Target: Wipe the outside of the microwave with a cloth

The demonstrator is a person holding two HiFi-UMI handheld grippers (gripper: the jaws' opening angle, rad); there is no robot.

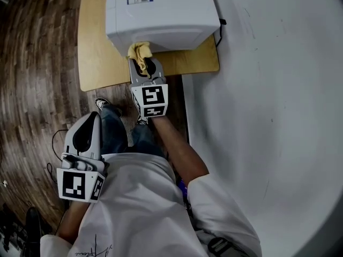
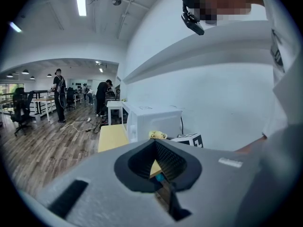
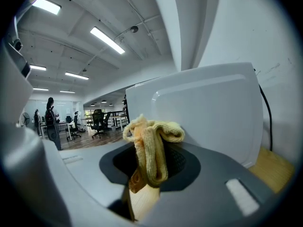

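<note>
The white microwave (image 1: 161,15) stands on a small wooden desk (image 1: 99,47) pushed against a pale wall (image 1: 268,90), and its near side panel faces the person. The right tongs (image 1: 146,64) are clenched on a bunched yellow cloth (image 1: 140,55), which sits at the lower edge of that panel, touching it or just short of it; the right gripper view shows the cloth (image 3: 150,150) folded over between the jaws with the plain panel (image 3: 208,112) close behind. The left tongs (image 1: 86,135) hang back by the person's body, well apart from the microwave, closed on nothing. The step in hand looks like wiping this side face. To do it well, press the cloth's soft bulk flat on the panel so that the hard jaw tips do not scrape the paint, and work in overlapping strokes across the whole face instead of dabbing at one spot. Light, even pressure matters, since the microwave may slide on the desk; the free left tongs could steady its top. The power cord (image 1: 218,31) by the wall is worth avoiding.
</note>
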